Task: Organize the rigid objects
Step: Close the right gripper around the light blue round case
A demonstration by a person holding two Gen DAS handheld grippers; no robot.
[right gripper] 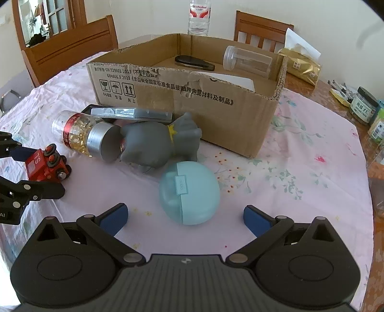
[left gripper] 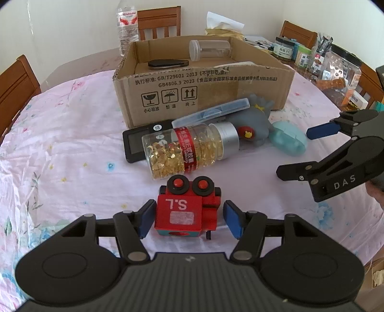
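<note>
Left hand-held gripper brackets the red toy block unclamped on a floral tablecloth; wooden chairs surround it.

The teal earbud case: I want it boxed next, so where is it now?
The teal earbud case lies on the tablecloth just ahead of the open right gripper, beside the grey toy and near the cardboard box.

Black gripper frames, blue pads, silver screws.
</note>
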